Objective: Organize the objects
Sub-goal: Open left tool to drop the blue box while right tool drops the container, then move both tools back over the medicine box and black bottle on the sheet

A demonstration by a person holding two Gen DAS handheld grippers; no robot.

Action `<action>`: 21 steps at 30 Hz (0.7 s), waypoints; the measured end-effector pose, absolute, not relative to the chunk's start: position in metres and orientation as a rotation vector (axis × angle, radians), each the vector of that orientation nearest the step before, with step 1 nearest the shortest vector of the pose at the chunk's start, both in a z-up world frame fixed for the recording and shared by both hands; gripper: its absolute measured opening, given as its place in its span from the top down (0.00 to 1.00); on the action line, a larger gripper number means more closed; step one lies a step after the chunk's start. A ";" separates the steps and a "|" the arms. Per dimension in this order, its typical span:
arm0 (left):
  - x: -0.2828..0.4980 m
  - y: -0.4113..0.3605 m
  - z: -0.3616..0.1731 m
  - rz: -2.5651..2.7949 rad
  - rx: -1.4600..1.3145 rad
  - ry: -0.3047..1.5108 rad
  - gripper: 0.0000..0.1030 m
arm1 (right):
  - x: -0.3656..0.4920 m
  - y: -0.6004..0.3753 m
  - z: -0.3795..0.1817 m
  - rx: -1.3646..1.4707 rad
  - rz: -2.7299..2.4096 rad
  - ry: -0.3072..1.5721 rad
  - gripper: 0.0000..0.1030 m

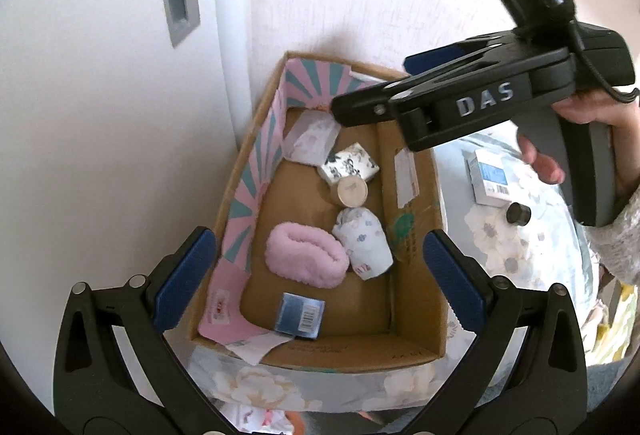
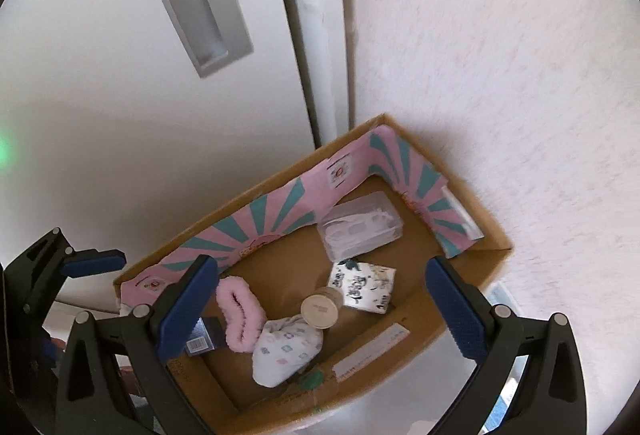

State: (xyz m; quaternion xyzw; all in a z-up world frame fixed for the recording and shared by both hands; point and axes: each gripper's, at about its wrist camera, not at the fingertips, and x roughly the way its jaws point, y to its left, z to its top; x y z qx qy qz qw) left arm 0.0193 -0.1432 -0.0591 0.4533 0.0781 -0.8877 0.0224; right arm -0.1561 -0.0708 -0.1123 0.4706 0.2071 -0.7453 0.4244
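An open cardboard box (image 1: 416,347) (image 2: 494,237) with a pink-and-teal lining holds a fluffy pink item (image 1: 306,255) (image 2: 238,319), a patterned white pouch (image 1: 366,241) (image 2: 286,349), a round beige jar (image 1: 352,191) (image 2: 322,311), a black-and-white box (image 1: 350,163) (image 2: 362,285), a clear plastic case (image 1: 312,141) (image 2: 360,227) and a blue barcoded box (image 1: 300,315) (image 2: 200,339). My left gripper (image 1: 320,275) hovers open above the box's near end. A hand holds my right gripper (image 2: 322,305) (image 1: 372,87) open over the far end. Neither holds anything.
The box stands on a floral cloth (image 1: 516,247) in a corner between a white door (image 2: 140,115) and a textured wall (image 2: 500,75). On the cloth to the right lie a white-and-blue carton (image 1: 488,179) and a small black cylinder (image 1: 518,213). A blue pad of the left gripper's fingers (image 2: 94,259) shows at left.
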 end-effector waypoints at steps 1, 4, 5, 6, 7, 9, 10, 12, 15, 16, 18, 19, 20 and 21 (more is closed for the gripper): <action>0.022 -0.145 -0.055 -2.751 1.394 0.227 0.00 | -0.156 -0.068 -0.106 1.163 -1.884 0.512 0.00; 0.026 -0.144 -0.038 -2.774 1.324 0.189 0.00 | -0.156 -0.056 -0.086 1.153 -1.925 0.478 0.00; 0.027 -0.144 -0.034 -2.782 1.303 0.183 0.00 | -0.156 -0.051 -0.077 1.150 -1.942 0.473 0.00; 0.026 -0.143 -0.027 -2.791 1.282 0.173 0.00 | -0.155 -0.046 -0.069 1.147 -1.955 0.472 0.00; 0.026 -0.143 -0.023 -2.799 1.272 0.168 0.00 | -0.155 -0.042 -0.063 1.145 -1.971 0.471 0.00; 0.025 -0.140 -0.012 -2.826 1.253 0.168 0.00 | -0.155 -0.028 -0.051 1.137 -2.002 0.448 0.00; 0.025 -0.139 -0.009 -2.836 1.247 0.167 0.00 | -0.153 -0.021 -0.042 1.127 -2.016 0.438 0.00; 0.023 -0.135 0.001 -2.852 1.233 0.158 0.00 | -0.151 -0.007 -0.028 1.102 -2.041 0.428 0.00; 0.019 -0.125 0.010 -2.892 1.222 0.162 0.00 | -0.148 0.016 -0.011 1.075 -2.079 0.415 0.00; 0.017 -0.122 0.012 -2.903 1.221 0.160 0.00 | -0.147 0.024 -0.006 1.062 -2.096 0.416 0.00; 0.013 -0.111 0.015 -2.932 1.227 0.146 0.00 | -0.145 0.041 0.002 1.040 -2.119 0.412 0.00; 0.011 -0.106 0.016 -2.944 1.230 0.136 0.00 | -0.143 0.050 0.005 1.030 -2.132 0.411 0.00; 0.010 -0.101 0.017 -2.958 1.232 0.124 0.00 | -0.142 0.060 0.008 1.019 -2.150 0.412 0.00; 0.008 -0.093 0.019 -2.977 1.238 0.109 0.00 | -0.141 0.067 0.010 1.014 -2.162 0.414 0.00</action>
